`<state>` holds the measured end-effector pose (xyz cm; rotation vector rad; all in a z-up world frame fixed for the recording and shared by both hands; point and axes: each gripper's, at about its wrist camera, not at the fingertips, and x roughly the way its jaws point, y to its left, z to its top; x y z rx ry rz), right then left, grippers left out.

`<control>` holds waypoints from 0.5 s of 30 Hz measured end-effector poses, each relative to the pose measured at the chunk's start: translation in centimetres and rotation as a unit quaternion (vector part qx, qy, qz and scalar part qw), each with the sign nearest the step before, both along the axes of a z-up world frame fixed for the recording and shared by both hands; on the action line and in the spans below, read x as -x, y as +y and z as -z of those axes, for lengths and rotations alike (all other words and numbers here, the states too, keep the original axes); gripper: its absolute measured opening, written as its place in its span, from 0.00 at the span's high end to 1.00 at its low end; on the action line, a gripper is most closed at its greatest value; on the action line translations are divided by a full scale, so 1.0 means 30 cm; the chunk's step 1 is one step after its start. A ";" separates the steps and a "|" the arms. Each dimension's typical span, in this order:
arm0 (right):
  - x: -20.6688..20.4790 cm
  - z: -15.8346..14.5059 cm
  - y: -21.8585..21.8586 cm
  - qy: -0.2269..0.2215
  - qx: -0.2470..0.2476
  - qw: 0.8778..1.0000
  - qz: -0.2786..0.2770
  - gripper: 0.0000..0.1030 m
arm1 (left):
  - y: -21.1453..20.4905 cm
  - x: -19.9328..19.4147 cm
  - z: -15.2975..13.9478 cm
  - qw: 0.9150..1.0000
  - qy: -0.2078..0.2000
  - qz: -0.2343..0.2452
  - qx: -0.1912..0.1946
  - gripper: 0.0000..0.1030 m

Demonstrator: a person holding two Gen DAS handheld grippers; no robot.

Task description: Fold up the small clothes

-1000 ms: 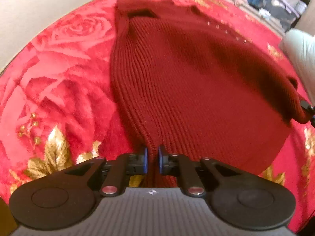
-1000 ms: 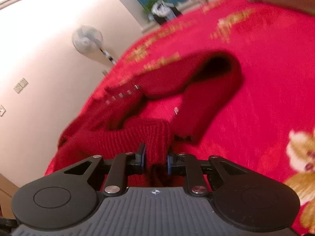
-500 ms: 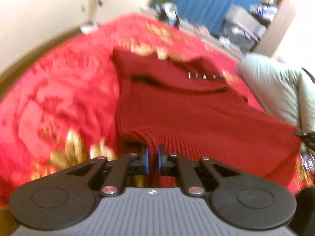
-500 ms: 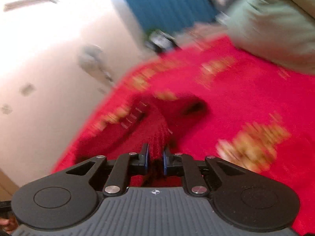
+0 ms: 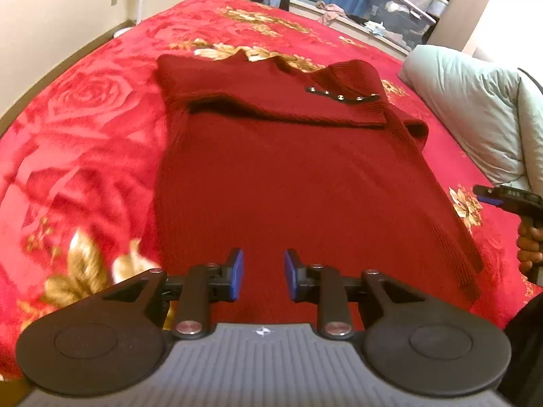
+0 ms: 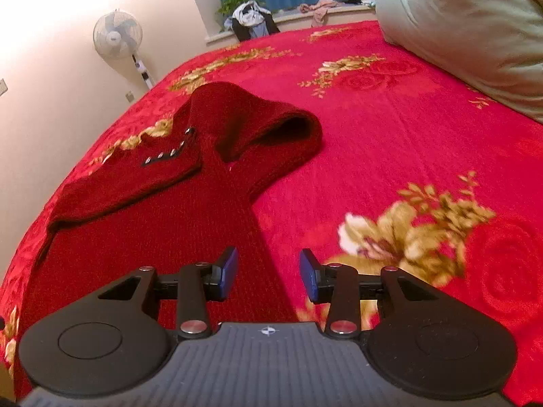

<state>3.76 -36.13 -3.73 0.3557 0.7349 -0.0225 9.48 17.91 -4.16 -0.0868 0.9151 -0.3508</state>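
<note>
1. The sweater (image 5: 288, 176) lies flat on the bed (image 5: 85, 129), sleeves already folded across its chest.
2. The left gripper (image 5: 263, 273) and right gripper (image 6: 266, 273) gape, both empty.
3. The body folds look still undone.

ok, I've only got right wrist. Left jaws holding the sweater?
Observer: No. The left gripper has its jaws open with nothing between them, over the near end of the sweater.
Operator: Sweater's left side tidy?
Observer: Yes. In the left wrist view that side edge runs straight on the blanket, and no sleeve sticks out there.
Operator: Where's my side from there?
Observer: The hand shows at the frame's right edge. It is clear of the sweater and over the blanket.
</note>
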 end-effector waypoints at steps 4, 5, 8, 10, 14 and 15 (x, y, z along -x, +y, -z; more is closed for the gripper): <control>-0.101 0.066 -0.015 -0.010 -0.016 1.000 0.013 0.59 | -0.067 -0.057 0.004 1.000 -0.004 -0.007 -0.008 0.63; -0.131 0.082 -0.028 -0.013 -0.026 0.999 0.016 0.66 | -0.082 -0.073 0.010 1.000 -0.003 -0.007 -0.013 0.63; -0.235 0.138 -0.061 -0.023 -0.052 0.998 0.016 0.77 | -0.122 -0.121 0.036 1.000 0.007 -0.001 -0.029 0.63; -0.305 0.166 -0.074 -0.030 -0.063 0.997 0.020 0.75 | -0.145 -0.146 0.052 0.999 0.011 0.002 -0.037 0.63; -0.429 0.233 -0.092 -0.018 -0.100 0.994 0.039 0.50 | -0.166 -0.183 0.080 0.999 0.023 -0.002 -0.046 0.63; -0.458 0.252 -0.098 -0.011 -0.109 0.993 0.039 0.50 | -0.170 -0.192 0.085 0.999 0.024 -0.002 -0.048 0.63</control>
